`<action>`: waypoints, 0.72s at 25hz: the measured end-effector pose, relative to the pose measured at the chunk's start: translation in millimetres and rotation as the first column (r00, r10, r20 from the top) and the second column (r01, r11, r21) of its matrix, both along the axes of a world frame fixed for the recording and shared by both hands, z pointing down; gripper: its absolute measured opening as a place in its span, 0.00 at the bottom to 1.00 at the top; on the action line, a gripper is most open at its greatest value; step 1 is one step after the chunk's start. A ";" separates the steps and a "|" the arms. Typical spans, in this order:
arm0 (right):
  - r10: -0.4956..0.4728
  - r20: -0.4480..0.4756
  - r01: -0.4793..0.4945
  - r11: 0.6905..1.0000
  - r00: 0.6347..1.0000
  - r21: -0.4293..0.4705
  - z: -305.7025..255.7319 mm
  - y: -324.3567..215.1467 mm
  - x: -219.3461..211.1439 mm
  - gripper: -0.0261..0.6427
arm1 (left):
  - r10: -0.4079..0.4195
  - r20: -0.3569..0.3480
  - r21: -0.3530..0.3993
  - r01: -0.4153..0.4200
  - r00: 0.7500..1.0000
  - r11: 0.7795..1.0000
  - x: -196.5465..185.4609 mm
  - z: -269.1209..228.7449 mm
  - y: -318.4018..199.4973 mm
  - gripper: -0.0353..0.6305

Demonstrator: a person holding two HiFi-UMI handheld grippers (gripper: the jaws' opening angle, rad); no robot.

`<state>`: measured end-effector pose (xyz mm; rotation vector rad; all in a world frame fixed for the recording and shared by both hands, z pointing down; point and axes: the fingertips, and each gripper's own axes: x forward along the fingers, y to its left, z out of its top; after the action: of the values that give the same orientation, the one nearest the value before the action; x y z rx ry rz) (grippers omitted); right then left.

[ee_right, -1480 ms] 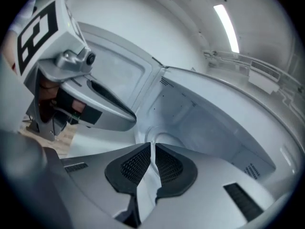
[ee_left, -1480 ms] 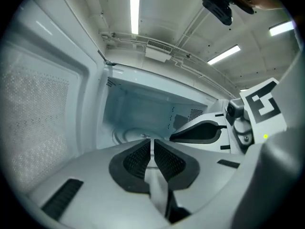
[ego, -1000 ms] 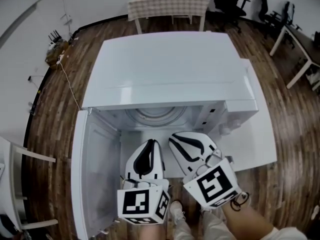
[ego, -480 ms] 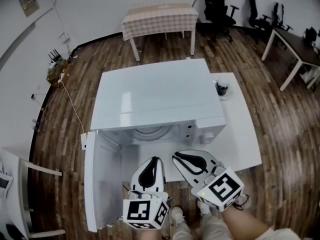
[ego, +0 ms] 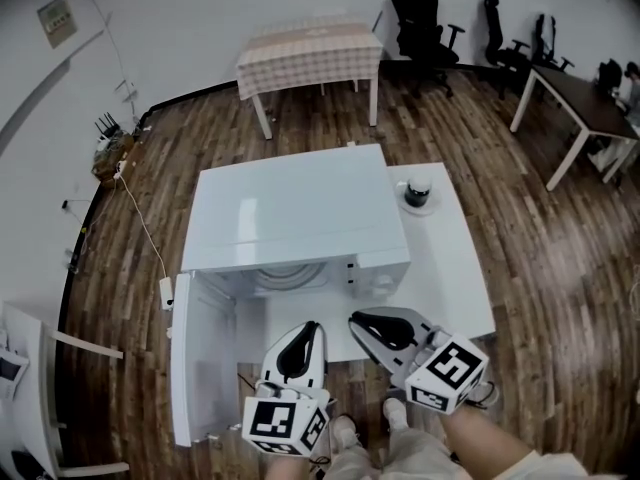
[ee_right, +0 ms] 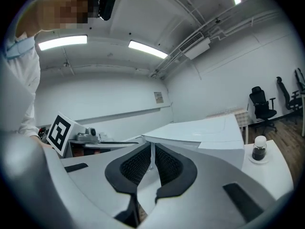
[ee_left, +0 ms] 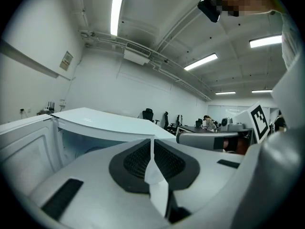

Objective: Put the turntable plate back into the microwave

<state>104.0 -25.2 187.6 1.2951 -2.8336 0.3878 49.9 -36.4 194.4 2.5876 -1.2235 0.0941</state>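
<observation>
1. Holding nothing, left gripper [ego: 311, 327] jaws are pressed together.
2. Right gripper [ego: 356, 318] jaws also closed, empty.
3. Turntable plate [ego: 289, 274] lies inside the open microwave [ego: 300, 208], beyond both gripper tips, not touching.

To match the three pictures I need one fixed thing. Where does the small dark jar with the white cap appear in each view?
Head view: the jar stands on the white table, right of the microwave, above the picture's middle.
Left gripper view: not in it.
Right gripper view: at the right edge, below mid-height.
Shared landmark: the microwave's white top, seen in all three.
</observation>
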 end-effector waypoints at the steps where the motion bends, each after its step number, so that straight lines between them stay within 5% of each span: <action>1: -0.009 0.010 0.009 1.000 1.000 -0.001 -3.3 3.0 1.3 0.11 | 0.007 0.001 0.005 -0.007 1.000 1.000 2.9 -4.0 1.3 0.09; 18: -0.064 0.097 0.056 0.995 0.993 0.078 -57.3 50.7 48.3 0.10 | 0.158 -0.015 0.092 -0.156 0.987 0.983 62.8 -54.4 41.8 0.07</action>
<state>152.3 25.6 130.4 1.2322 -2.9896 0.3583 112.8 5.4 140.1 2.7533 -1.0371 0.0425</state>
